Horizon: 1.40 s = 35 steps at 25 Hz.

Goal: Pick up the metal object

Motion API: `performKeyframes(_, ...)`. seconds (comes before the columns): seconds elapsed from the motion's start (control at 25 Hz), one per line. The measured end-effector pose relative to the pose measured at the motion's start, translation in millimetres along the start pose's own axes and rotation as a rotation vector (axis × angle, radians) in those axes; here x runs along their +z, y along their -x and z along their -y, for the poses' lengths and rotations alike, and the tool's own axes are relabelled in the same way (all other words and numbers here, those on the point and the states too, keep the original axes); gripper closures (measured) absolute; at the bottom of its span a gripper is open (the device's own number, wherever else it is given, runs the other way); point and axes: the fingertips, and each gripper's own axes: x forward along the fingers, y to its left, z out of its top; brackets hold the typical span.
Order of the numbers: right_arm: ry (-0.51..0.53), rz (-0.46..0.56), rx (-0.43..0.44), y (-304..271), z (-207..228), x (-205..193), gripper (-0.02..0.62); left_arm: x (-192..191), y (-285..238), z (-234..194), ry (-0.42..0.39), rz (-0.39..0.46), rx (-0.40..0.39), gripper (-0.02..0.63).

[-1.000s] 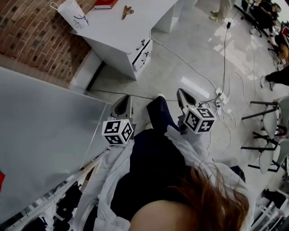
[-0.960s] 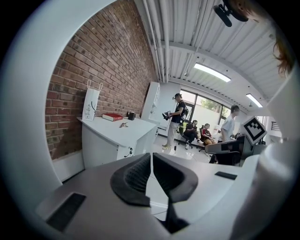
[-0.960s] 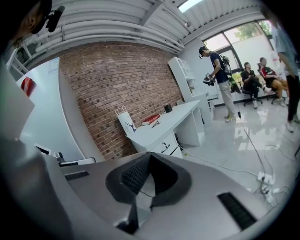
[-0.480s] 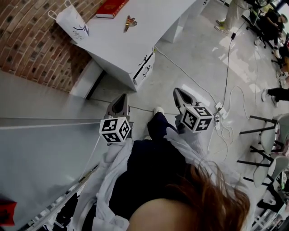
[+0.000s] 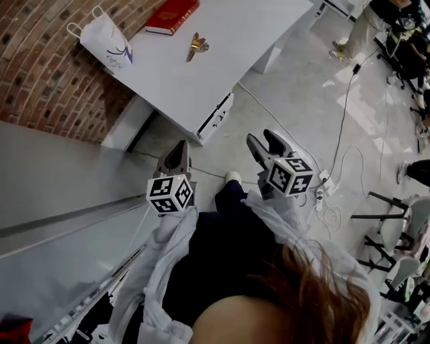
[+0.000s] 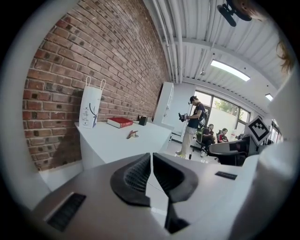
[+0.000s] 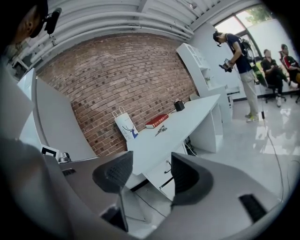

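Floor [image 5: 302, 94], pale and glossy, spreads out beneath and ahead of both grippers. Brick wall [image 5: 40, 74] runs along the far left of them. A white worktop [image 5: 222, 60] with drawers in its front stands against that wall, well ahead of the grippers and apart from them.

The left gripper [image 5: 177, 156] is held low in front of the person's body. Its jaws are pressed together, with nothing between them. The right gripper [image 5: 262, 139] is level with it and just to its right. Its jaws are spread and opening, with only floor and the worktop's edge seen through the gap.

On the worktop, farthest to the left of the grippers, a white paper bag [image 5: 106, 41] stands by the wall. A red book [image 5: 173, 15] lies flat farther back. The metal object [image 5: 196, 46], small and brass-coloured, lies on the bare surface just this side of the book. It is well ahead of both grippers and touched by neither. A cable [image 5: 342, 114] trails over the floor to the right of the right gripper.
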Motion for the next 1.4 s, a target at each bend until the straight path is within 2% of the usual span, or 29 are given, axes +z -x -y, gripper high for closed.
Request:
performKeyframes(0.12, -0.002, -0.007, 0.014, -11.2, 9.8, 11.1, 0.319, 4.4, -14.6, -2.2, 0.000, -0.001, 0.019, 0.577)
performKeyframes(0.32, -0.004, -0.012, 0.029, -23.4, 28.3, 21.1, 0.318, 8.6, -35.6, -1.2, -0.005, 0.010, 0.040, 0.577)
performKeyframes(0.48, -0.003, -0.028, 0.043, -34.5, 38.9, 19.2, 0.318, 6.9, -47.5, 2.0, 0.005, 0.026, 0.045, 0.577)
performKeyframes(0.88, -0.029, -0.079, 0.083, -51.3, 39.3, 9.2, 0.318, -3.5, -59.9, -5.6, 0.022, -0.002, 0.071, 0.577)
performKeyframes(1.12, -0.033, -0.088, 0.098, -88.6, 48.8, 33.8, 0.318, 16.1, -94.1, -24.0, 0.039, 0.013, 0.089, 0.577)
performKeyframes(1.4, -0.024, -0.096, 0.131, -154.9, 53.2, 80.6, 0.318, 54.9, -156.3, -55.3, 0.035, 0.035, 0.099, 0.577)
